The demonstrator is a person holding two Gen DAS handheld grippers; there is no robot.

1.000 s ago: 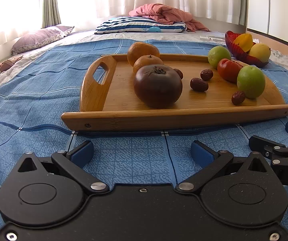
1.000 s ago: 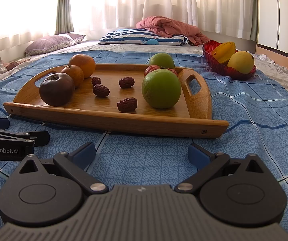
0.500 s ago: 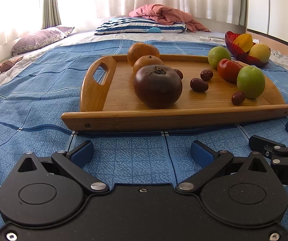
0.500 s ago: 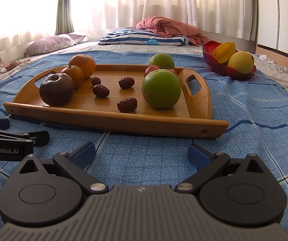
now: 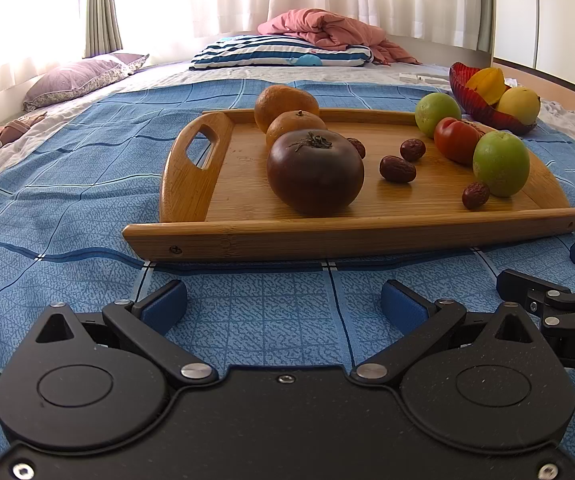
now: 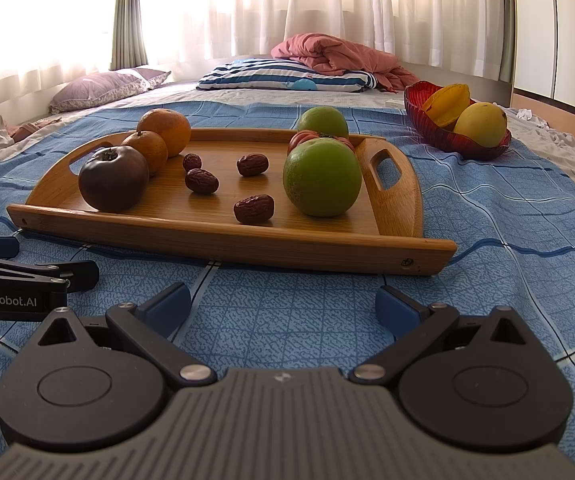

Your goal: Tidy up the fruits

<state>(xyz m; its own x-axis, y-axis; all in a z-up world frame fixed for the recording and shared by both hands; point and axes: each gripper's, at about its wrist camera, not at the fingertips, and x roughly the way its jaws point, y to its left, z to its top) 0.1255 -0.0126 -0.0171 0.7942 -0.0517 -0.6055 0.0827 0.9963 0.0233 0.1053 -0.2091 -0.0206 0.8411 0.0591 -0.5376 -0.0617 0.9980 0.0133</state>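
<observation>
A wooden tray (image 5: 367, 236) (image 6: 223, 240) lies on the blue bedspread ahead of both grippers. On it are a dark tomato (image 5: 314, 172) (image 6: 113, 178), two oranges (image 5: 285, 104) (image 6: 165, 130), a red tomato (image 5: 456, 139), two green fruits (image 5: 501, 163) (image 6: 321, 176) and several dried dates (image 5: 397, 169) (image 6: 253, 209). A red bowl (image 5: 483, 110) (image 6: 439, 132) with yellow fruit stands beyond the tray at the right. My left gripper (image 5: 284, 307) and my right gripper (image 6: 282, 306) rest low on the bedspread, short of the tray, both open and empty.
The blue bedspread (image 5: 67, 200) extends to the left and right of the tray. A striped pillow (image 5: 279, 54), a pink blanket (image 5: 327, 28) and a purple pillow (image 5: 83, 78) lie at the back. Curtained windows stand behind. The right gripper's finger shows at the left wrist view's right edge (image 5: 527, 286).
</observation>
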